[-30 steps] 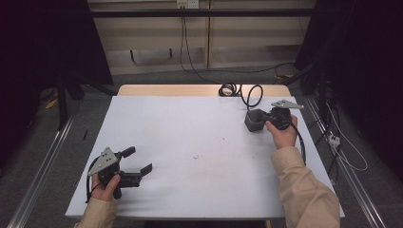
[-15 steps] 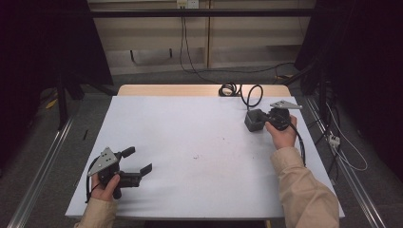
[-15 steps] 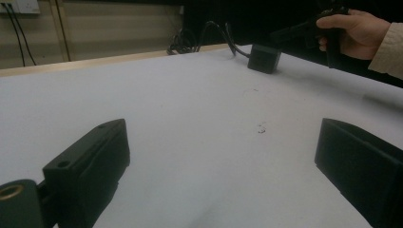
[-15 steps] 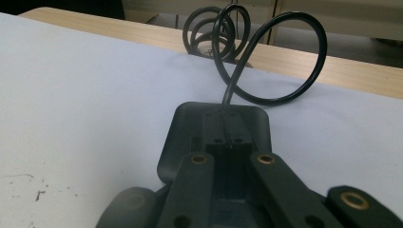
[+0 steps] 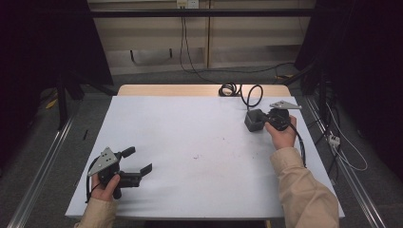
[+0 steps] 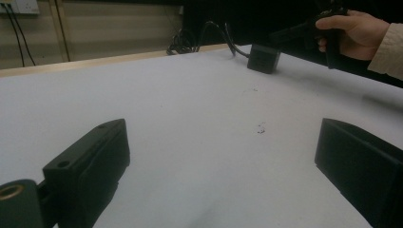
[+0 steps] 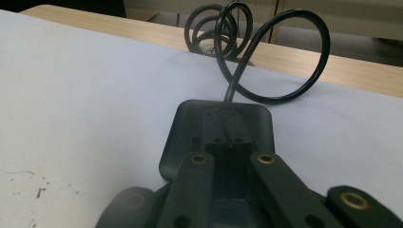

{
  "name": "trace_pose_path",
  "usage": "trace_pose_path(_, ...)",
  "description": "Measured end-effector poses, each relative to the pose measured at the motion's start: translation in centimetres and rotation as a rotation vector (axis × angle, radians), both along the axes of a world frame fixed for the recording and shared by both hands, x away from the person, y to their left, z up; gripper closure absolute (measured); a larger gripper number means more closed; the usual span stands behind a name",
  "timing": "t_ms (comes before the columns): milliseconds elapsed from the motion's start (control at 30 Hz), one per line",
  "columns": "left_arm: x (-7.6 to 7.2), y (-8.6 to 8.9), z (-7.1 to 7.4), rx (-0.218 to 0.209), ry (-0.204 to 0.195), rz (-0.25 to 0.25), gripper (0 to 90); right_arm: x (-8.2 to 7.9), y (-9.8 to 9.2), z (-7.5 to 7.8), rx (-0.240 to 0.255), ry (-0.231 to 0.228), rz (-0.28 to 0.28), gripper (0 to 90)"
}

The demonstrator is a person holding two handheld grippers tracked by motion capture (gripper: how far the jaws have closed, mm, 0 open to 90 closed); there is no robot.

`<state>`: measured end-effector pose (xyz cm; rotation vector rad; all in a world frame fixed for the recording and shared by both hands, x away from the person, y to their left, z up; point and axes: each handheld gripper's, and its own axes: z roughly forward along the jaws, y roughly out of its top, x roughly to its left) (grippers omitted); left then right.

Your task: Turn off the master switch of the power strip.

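While left gripper [image 5: 142, 161] gapes, adapter [image 5: 254, 120] cord [image 7: 275, 57] points far-side.

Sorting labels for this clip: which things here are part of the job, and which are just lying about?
In use:
- right gripper, jaws together at the dark grey block
- block's black cable
- left gripper, open, waiting

Lying about:
- floor cables
- small marks on the table

Left gripper [image 5: 138, 162]: black body, blocky black jaws, grey 3-cornered plate on top, brass-ringed screw hole at jaw base. Right gripper [image 7: 225, 124]: black, brass-ringed holes on jaw arms, grey plate, black cable. Sleeves [image 5: 304, 190]: beige, both arms.
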<state>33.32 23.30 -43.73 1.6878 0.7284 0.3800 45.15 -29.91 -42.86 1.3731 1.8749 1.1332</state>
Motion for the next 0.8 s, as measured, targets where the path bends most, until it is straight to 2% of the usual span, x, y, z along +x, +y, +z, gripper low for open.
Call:
trace_pose_path(533, -0.12, 0.02, 0.03, 0.004, -0.002, -0.002, 4.2, 0.09, -0.1, -0.35, -0.001, -0.025, 0.029, 90.0)
trace_pose_path(800, -0.14, -0.02, 0.01, 0.003, -0.001, -0.003, 4.2, 0.05, -0.01, -0.29, -0.004, -0.019, 0.024, 90.0)
